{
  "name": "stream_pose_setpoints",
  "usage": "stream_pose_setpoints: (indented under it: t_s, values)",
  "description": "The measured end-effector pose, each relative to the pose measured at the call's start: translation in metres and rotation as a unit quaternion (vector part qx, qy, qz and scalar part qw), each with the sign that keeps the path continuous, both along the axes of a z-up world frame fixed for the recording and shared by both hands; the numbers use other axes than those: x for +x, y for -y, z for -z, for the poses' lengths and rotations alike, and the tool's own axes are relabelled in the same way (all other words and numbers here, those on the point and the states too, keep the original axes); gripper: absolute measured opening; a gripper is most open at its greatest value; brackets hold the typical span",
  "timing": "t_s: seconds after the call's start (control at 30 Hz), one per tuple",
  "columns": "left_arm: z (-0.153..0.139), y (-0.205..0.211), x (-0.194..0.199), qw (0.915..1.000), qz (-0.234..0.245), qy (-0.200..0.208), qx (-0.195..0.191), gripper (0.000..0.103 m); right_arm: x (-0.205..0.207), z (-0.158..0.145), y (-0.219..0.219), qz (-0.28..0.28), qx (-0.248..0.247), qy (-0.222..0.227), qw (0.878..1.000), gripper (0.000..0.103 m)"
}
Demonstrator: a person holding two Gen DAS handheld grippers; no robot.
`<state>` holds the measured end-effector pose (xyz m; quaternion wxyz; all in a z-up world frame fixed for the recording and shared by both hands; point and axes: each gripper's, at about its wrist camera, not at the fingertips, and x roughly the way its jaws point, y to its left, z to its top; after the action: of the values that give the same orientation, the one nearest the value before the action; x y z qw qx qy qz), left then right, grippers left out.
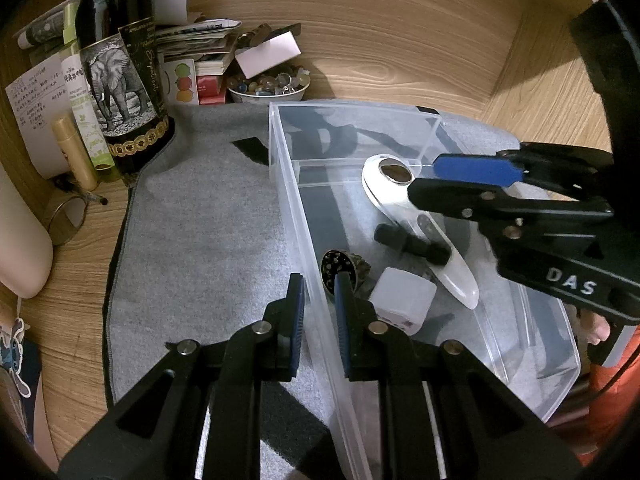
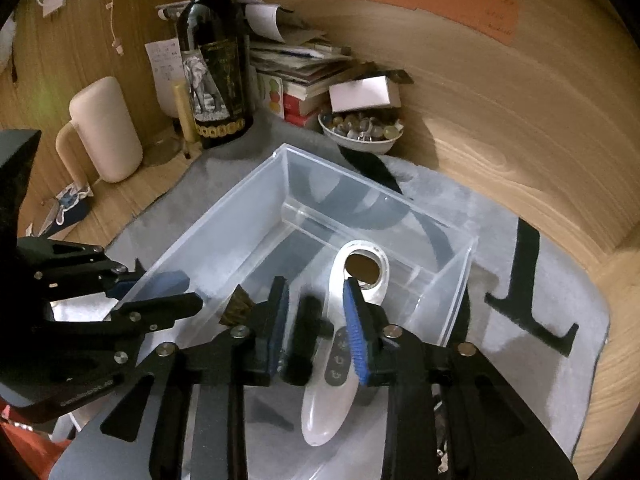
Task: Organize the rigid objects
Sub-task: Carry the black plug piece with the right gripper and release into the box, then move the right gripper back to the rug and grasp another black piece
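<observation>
White massager [image 2: 340, 344] lies in the clear bin [image 2: 224, 216], long axis 12-to-6 in right wrist view, head at 12. Our right claw [image 2: 318, 320] is open, straddling it w/ a black piece [image 2: 306, 334]; nearer arm. Left claw [image 1: 320, 300] is open astride the bin wall.

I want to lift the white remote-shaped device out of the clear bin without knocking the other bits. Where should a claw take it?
Grip the white device across its narrow handle end, below the buttons, coming from above with fingers on its long sides. It lies flat in the clear bin, and that end is free of the small black part lying across its middle.
</observation>
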<state>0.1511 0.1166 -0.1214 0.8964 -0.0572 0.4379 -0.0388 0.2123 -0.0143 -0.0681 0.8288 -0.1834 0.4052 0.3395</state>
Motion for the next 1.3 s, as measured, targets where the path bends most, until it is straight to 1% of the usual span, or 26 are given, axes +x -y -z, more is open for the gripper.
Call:
stream_pose_setpoints:
  t_s: [0.17,0.33,0.6,0.63,0.67,0.77,1.0,1.1,1.2,1.3]
  values:
    - [0.0,0.0,0.0,1.0,0.0,0.0,0.0,0.015,-0.004,-0.011,0.01,0.01,0.013,0.013,1.0,0.033]
    - [0.0,0.0,0.0,1.0,0.0,0.0,0.0,0.015,-0.009,-0.022,0.03,0.032,0.026,0.033,0.999,0.038]
    - [0.0,0.0,0.0,1.0,0.0,0.0,0.0,0.015,-0.015,-0.034,0.077,0.099,0.04,0.049,0.993,0.04]
    - [0.0,0.0,0.0,1.0,0.0,0.0,0.0,0.015,-0.016,-0.033,0.083,0.106,0.04,0.047,0.992,0.042]
    - [0.0,0.0,0.0,1.0,0.001,0.0,0.0,0.015,-0.017,-0.031,0.089,0.116,0.038,0.046,0.991,0.044]
    - [0.0,0.0,0.0,1.0,0.0,0.0,0.0,0.015,-0.018,-0.022,0.108,0.143,0.026,0.034,0.989,0.045]
    - [0.0,0.0,0.0,1.0,0.0,0.0,0.0,0.015,-0.023,0.014,0.138,0.19,0.003,-0.01,0.982,0.045]
    - [0.0,0.0,0.0,1.0,0.001,0.0,0.002,0.015,-0.028,0.03,0.148,0.2,-0.003,-0.035,0.979,0.045]
    - [0.001,0.0,0.0,1.0,0.0,0.0,0.002,0.015,-0.033,0.041,0.153,0.204,-0.01,-0.052,0.978,0.045]
    - [0.001,0.001,0.0,1.0,0.0,0.0,0.002,0.015,-0.039,0.052,0.155,0.2,-0.01,-0.069,0.977,0.052]
